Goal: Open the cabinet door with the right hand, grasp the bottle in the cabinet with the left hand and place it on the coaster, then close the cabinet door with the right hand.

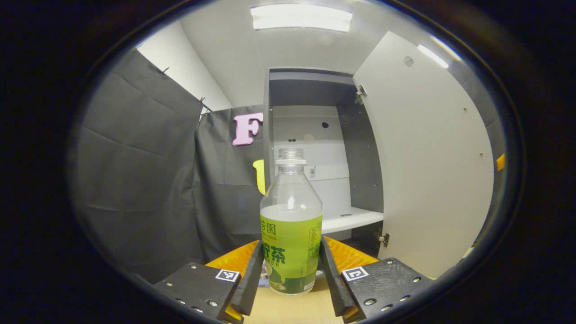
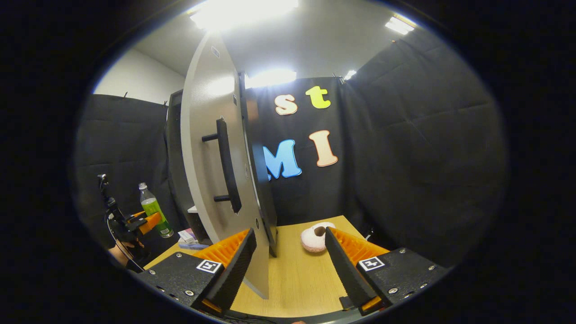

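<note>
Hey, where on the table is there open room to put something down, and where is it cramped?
Bare table lies ahead of the right hand-held gripper, between the open cabinet door and the pale round object. It is crowded left of the door, where the left hand-held gripper holds the bottle beside small clutter.

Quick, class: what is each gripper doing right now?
Left gripper: shut on the green tea bottle.
Right gripper: open, holding nothing, beside the open cabinet door.
</note>
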